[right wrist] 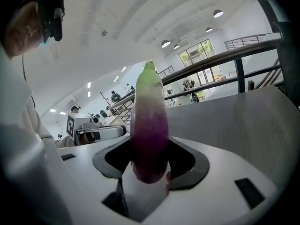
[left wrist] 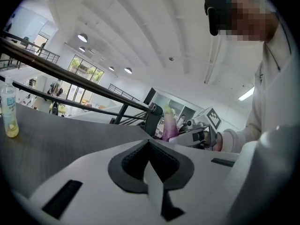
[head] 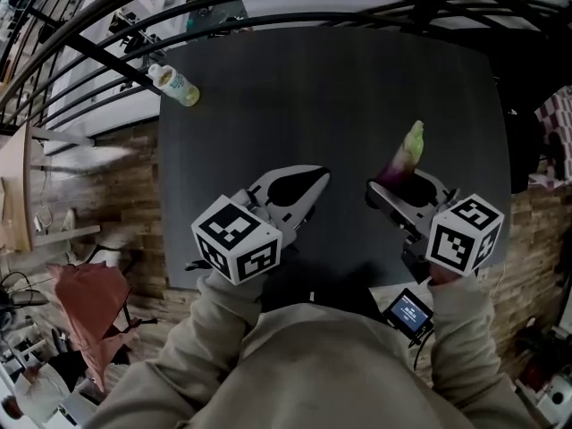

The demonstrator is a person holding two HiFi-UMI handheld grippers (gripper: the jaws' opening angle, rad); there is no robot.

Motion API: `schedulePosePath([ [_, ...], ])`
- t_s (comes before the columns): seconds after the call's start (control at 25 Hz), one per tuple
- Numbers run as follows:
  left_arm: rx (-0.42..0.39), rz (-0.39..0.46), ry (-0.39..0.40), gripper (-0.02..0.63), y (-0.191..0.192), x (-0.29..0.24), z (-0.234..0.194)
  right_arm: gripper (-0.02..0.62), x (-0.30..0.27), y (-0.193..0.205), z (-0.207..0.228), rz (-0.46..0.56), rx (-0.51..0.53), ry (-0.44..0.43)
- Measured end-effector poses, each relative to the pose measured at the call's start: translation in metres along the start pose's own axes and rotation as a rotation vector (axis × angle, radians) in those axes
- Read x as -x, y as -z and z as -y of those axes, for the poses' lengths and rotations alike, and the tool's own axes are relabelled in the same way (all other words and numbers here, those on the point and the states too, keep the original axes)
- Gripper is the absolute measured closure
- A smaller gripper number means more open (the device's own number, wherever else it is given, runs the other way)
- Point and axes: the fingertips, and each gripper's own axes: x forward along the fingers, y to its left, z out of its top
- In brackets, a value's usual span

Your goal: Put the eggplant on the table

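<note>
Near the far left corner of the dark grey surface (head: 340, 88), a small clear bottle (head: 175, 85) with yellowish liquid in its bottom is seen standing upright. Nearer the person, the left gripper (head: 315, 180) is held over the surface. Its fingers are brought together at their tips, and nothing is seen between them. Just beside it to the right, the right gripper (head: 398, 184) is held with its fingers closed on the eggplant (head: 404, 155). The eggplant's purple lower end is clamped between the fingers, and its pale green tip is pointed upward. The eggplant is thus carried upright over the right part of the surface. Whether the surface is touched by it cannot be told.
</note>
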Motion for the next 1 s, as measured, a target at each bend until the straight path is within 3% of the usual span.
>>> schedulePosePath([
  [0.56,0.074,-0.055,-0.041,0.603,0.044,-0.001,-0.037,0.362,-0.039,0.038,0.022,-0.09,-0.046,-0.017],
  [1.0,0.15,-0.084,-0.079,0.603,0.084,-0.001,-0.051,0.362,-0.064,0.091,0.046,-0.197,-0.076,-0.008],
])
